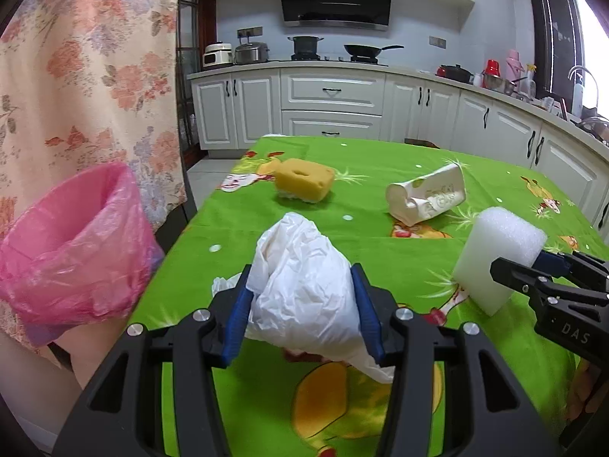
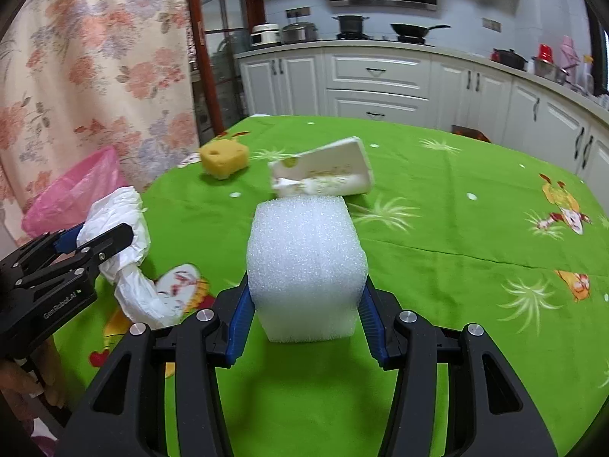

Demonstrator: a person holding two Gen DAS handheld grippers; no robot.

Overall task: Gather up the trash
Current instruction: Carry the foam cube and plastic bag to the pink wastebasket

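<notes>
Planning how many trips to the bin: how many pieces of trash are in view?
4. A white plastic bag in the left gripper, a white foam block in the right gripper, and a yellow sponge and crushed paper cup lying on the green tablecloth. More may lie outside view.

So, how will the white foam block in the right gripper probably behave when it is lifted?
The white foam block looks porous, so it is probably very light for its size. The right gripper fingers flank its lower sides and it keeps its boxy shape, suggesting springy, not floppy. Its rough surface should hardly slip.
</notes>
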